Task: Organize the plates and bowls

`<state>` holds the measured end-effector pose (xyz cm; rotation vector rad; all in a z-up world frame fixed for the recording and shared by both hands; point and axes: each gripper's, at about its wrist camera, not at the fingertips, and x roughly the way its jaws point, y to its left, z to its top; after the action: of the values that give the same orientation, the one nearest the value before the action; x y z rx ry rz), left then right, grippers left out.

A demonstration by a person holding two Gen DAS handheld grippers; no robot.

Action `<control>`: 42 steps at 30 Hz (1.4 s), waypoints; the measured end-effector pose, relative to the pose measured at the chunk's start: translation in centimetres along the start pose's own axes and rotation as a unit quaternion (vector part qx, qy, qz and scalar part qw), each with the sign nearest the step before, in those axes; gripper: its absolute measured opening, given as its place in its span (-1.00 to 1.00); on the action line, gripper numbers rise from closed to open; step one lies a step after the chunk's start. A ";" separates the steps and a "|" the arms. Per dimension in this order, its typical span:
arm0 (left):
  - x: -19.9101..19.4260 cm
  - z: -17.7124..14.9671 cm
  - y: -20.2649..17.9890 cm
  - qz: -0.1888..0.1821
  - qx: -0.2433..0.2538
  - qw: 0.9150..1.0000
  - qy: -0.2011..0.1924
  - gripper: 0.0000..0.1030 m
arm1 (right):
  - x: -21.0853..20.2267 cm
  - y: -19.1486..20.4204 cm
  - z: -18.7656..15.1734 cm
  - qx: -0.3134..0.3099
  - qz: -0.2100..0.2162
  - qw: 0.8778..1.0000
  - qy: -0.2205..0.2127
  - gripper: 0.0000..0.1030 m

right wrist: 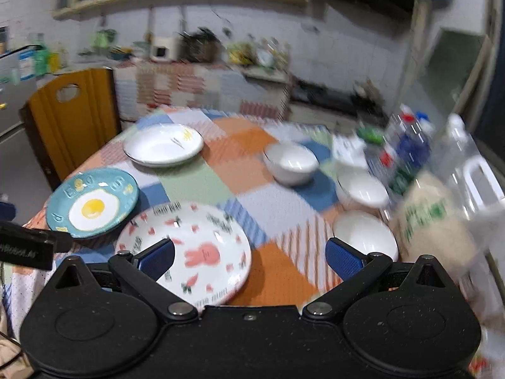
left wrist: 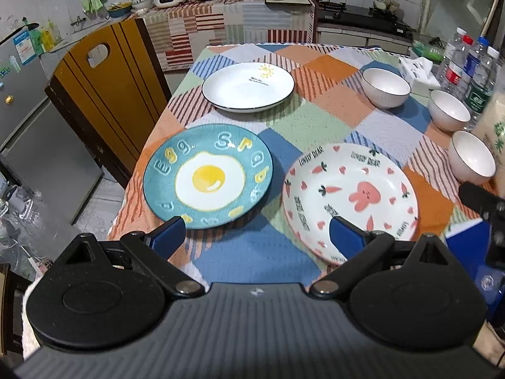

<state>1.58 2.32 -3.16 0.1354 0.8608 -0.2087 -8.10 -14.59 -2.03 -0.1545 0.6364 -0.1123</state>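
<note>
While both tongs gape, the rabbit plate lies beneath them.

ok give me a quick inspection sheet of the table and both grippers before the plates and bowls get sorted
Surface: patchwork tablecloth covers the table.
Job's things: sun plate, egg plate and bunny plate lie apart, unstacked; three white bowls sit in a row along the right side.
Clutter: water bottles, tissue pack.
Grippers: left gripper and right gripper both open, empty.
Cables: nothing seen.
Surroundings: wooden chair, fridge, kitchen counter.
</note>
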 end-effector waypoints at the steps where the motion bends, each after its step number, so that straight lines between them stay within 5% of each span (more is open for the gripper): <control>1: 0.4 0.1 0.0 -0.001 -0.003 1.000 -0.001 0.91 | 0.6 0.0 -0.1 -0.021 0.003 1.000 -0.007 1.00; 6: 3.2 -0.2 0.1 -0.011 -0.009 1.000 -0.018 0.91 | 4.6 -0.4 -1.2 -0.051 0.011 0.999 0.005 0.98; 14: 9.4 -0.5 -0.4 -0.040 -0.013 0.998 0.054 0.88 | 11.8 -2.3 -4.8 0.081 0.117 0.986 0.086 0.53; 22: 13.6 -1.6 -0.9 -0.062 -0.016 0.994 0.094 0.32 | 14.8 -2.9 -6.8 0.139 0.150 0.973 0.104 0.01; 26: 14.3 -1.5 -1.1 -0.086 -0.023 0.992 0.086 0.02 | 15.6 -3.4 -7.2 0.146 0.144 0.973 0.107 -0.46; 29: 14.8 -1.8 -0.9 -0.156 -0.047 0.983 0.081 -0.31 | 16.1 -4.5 -7.8 0.170 0.166 0.966 0.100 -0.52; 32: 14.7 -1.8 -1.2 -0.147 -0.058 0.984 0.077 -0.32 | 16.5 -5.2 -8.1 0.189 0.186 0.959 0.098 -0.56; 42: 13.3 0.1 -3.2 -0.106 0.003 0.992 0.062 -0.38 | 15.8 -5.8 -6.9 0.147 0.204 0.964 0.084 -0.57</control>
<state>9.31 -2.46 -13.33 0.0627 0.9980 -0.4043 0.06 -23.45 -15.69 0.2765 0.8013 0.1804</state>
